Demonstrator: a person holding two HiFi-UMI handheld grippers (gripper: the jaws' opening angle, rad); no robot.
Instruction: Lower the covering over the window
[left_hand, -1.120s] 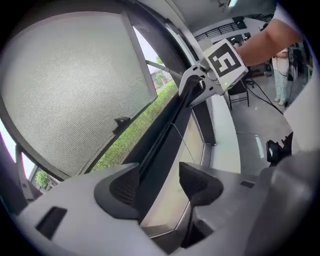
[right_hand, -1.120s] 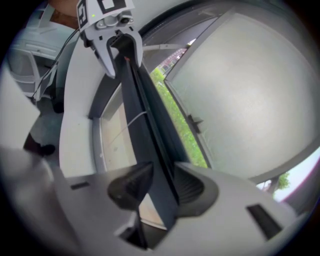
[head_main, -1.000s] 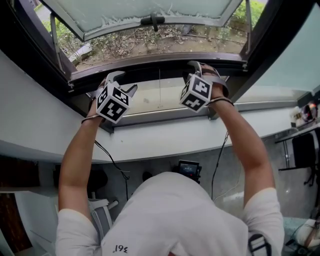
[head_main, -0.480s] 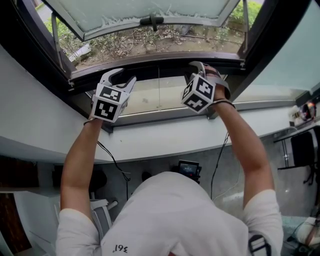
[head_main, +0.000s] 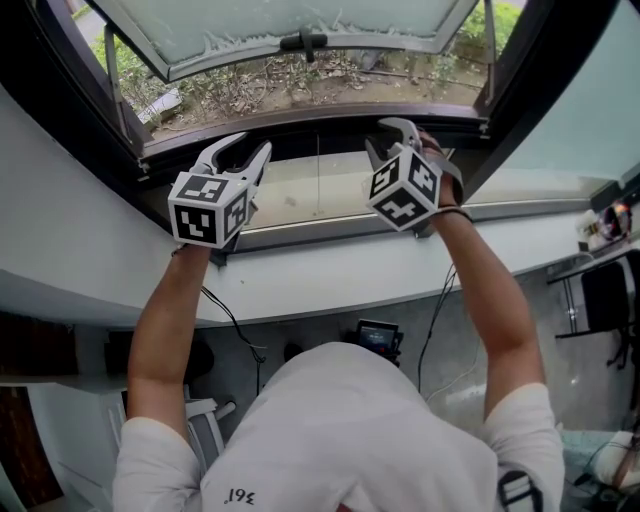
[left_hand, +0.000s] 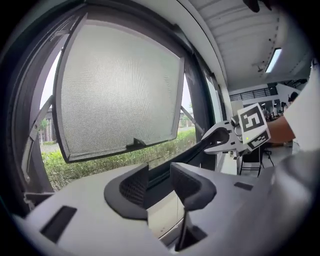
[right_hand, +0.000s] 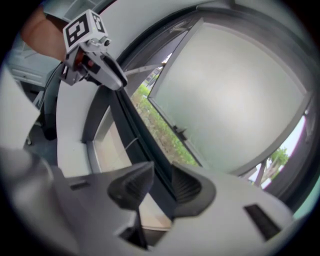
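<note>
Reach stage: left claw (head_main: 252, 150) and right claw (head_main: 380, 135) hover at the dark window frame (head_main: 300, 125), the covering not yet drawn and not itself distinguishable. Both claws stand part open on nothing, the left's jaws having just been closing. Next, likely, comes a hold on the thin cord (head_main: 318, 175) hanging between them.

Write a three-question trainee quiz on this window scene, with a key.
1. True or false: the window pane is swung outward, open.
2. Multiple choice: what is gripped between the jaws of the right gripper? A) a cloth B) a cup C) nothing
3. Fill in: the dark handle sits on the pane's ____ edge.

Key: 1 true; 2 C, the jaws stand apart with only the window frame behind them; 3 lower.
</note>
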